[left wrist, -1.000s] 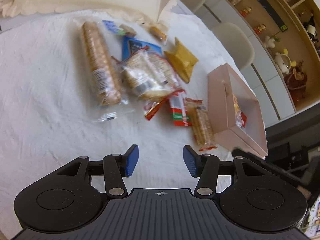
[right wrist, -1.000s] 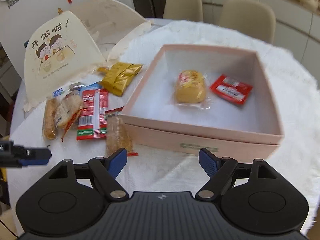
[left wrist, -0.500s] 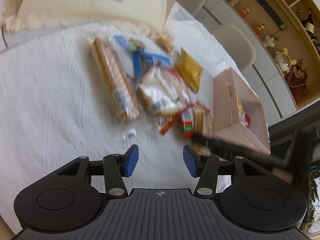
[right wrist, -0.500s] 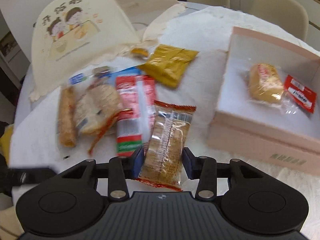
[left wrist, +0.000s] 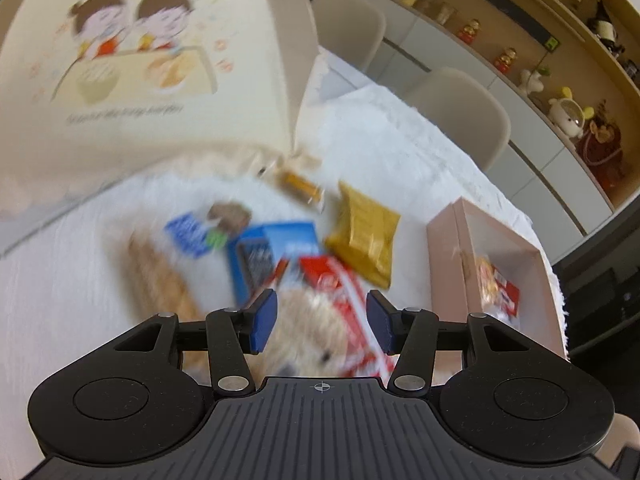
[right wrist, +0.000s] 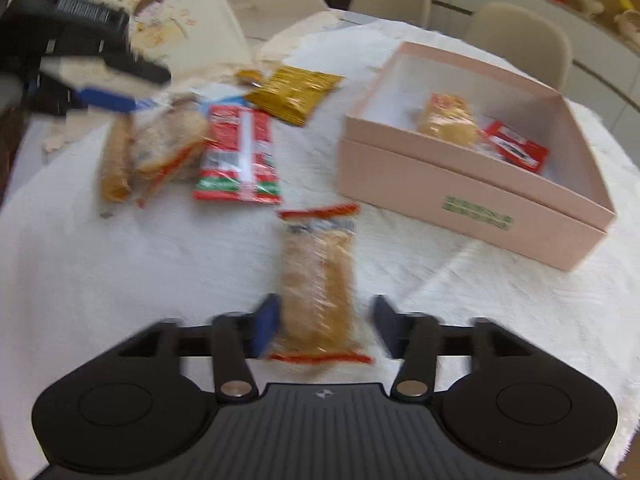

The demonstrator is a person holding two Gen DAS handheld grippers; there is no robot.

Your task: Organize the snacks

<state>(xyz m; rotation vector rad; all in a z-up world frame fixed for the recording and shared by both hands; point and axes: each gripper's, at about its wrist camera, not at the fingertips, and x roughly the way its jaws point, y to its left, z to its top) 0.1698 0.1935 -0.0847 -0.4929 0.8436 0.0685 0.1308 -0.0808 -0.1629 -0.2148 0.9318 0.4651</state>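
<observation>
In the right wrist view my right gripper (right wrist: 323,327) straddles a clear-wrapped cracker pack (right wrist: 318,280) with red ends; the jaws stand open, the left pad touching it, the right apart. The pink box (right wrist: 460,196) at right holds a yellow cake (right wrist: 448,118) and a red packet (right wrist: 516,150). In the left wrist view my left gripper (left wrist: 320,322) is open over a blurred round cracker bag (left wrist: 310,332) and a red-white packet (left wrist: 344,292). It shows in the right wrist view (right wrist: 108,98) above the snack pile.
On the white tablecloth lie a yellow packet (left wrist: 366,240), a blue packet (left wrist: 272,256), a long biscuit sleeve (right wrist: 116,160) and a small orange candy (left wrist: 300,186). A cartoon food cover (left wrist: 140,60) stands behind. Chairs (right wrist: 516,40) ring the table.
My left gripper moved forward and down over the snack pile. My right gripper pulled the cracker pack back from the pile, and its jaws have widened a little around it.
</observation>
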